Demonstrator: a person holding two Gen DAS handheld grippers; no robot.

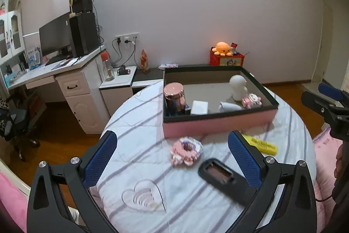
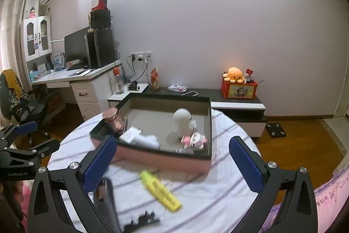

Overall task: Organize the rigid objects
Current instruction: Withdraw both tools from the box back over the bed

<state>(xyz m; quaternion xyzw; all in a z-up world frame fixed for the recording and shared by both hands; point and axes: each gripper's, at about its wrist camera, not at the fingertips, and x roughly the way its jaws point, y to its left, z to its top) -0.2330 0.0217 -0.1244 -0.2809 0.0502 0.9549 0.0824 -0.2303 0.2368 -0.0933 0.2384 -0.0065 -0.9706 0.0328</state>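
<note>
Nearest the lens in the left wrist view, the left gripper (image 1: 172,156) stood with its blue-padded fingers spread wide and empty above the round table (image 1: 139,123). Between them, left to right, lay a clear heart-shaped piece (image 1: 142,194), a pink scrunchie (image 1: 186,151) and a black device (image 1: 226,180); the yellow highlighter (image 1: 262,143) lay just behind the right finger. Behind these sat the pink tray (image 1: 218,123), holding a pink jar (image 1: 174,96), a white box (image 1: 199,107), a white figurine (image 1: 238,87) and a pink toy (image 1: 252,100). The right wrist view omitted the heart and scrunchie; its right gripper (image 2: 170,161), likewise open and empty, framed the highlighter (image 2: 160,190) centrally and alone showed a black toothed clip (image 2: 144,218) at the bottom edge.
</note>
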